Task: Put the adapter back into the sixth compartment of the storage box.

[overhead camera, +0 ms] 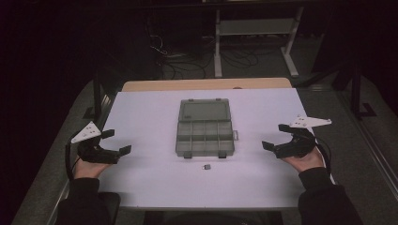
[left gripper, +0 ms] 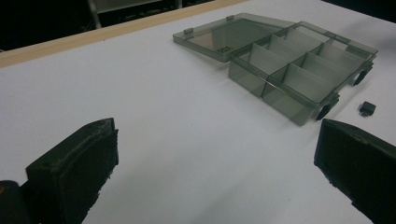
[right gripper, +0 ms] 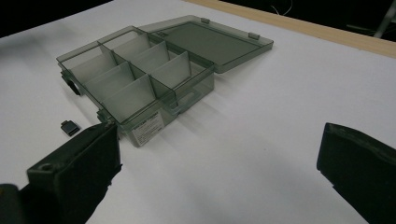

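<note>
A smoky clear organiser box (overhead camera: 205, 133) lies open at the middle of the white table (overhead camera: 155, 178), its lid folded back flat and its several compartments empty. The box (left gripper: 299, 70) appears ahead in the left gripper view and the box (right gripper: 135, 79) likewise in the right gripper view. A small dark part (overhead camera: 206, 166) lies just in front of it, seen as a small dark part (left gripper: 368, 108) and a small dark part (right gripper: 70, 127) from the grippers. My left gripper (overhead camera: 116, 142) rests open at the table's left, nothing between its jaws. My right gripper (overhead camera: 274, 136) rests open at the right, also empty.
A wooden strip (overhead camera: 206, 84) runs along the table's far edge. Behind it stand a white frame (overhead camera: 256, 33) and loose cables (overhead camera: 187, 61) on the dark floor. Bare table surface lies between each gripper and the box.
</note>
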`<state>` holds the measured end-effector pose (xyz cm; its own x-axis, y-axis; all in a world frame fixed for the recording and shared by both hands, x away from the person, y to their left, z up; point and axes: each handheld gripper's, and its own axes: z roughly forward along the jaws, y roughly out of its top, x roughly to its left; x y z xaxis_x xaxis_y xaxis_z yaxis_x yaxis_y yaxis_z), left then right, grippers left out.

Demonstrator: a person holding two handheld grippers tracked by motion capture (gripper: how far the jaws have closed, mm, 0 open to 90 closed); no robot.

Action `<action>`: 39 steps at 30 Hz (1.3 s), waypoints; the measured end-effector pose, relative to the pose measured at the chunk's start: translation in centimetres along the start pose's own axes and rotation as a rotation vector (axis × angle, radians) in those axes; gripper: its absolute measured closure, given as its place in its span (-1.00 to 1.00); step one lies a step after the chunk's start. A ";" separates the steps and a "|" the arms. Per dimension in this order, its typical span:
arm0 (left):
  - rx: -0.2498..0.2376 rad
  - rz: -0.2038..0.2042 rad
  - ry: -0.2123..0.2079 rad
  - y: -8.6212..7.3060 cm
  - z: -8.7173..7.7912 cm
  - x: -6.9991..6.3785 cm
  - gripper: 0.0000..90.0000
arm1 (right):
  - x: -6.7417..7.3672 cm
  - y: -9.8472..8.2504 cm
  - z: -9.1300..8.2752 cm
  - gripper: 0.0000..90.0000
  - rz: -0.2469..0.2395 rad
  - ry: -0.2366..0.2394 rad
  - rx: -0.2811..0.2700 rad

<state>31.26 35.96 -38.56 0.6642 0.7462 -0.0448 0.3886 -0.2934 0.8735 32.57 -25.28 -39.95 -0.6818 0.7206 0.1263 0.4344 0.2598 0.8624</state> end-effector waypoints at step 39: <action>0.054 0.105 -0.021 2.5 -0.3 -2.4 -1.00 | 0.4 -0.1 0.4 -1.00 -0.025 0.010 0.041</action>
<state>30.40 33.64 -36.13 0.7159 0.6973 0.0345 0.3497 -0.4010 0.8467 32.46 -24.75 -40.14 -0.6987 0.7068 0.1103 0.4407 0.3038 0.8447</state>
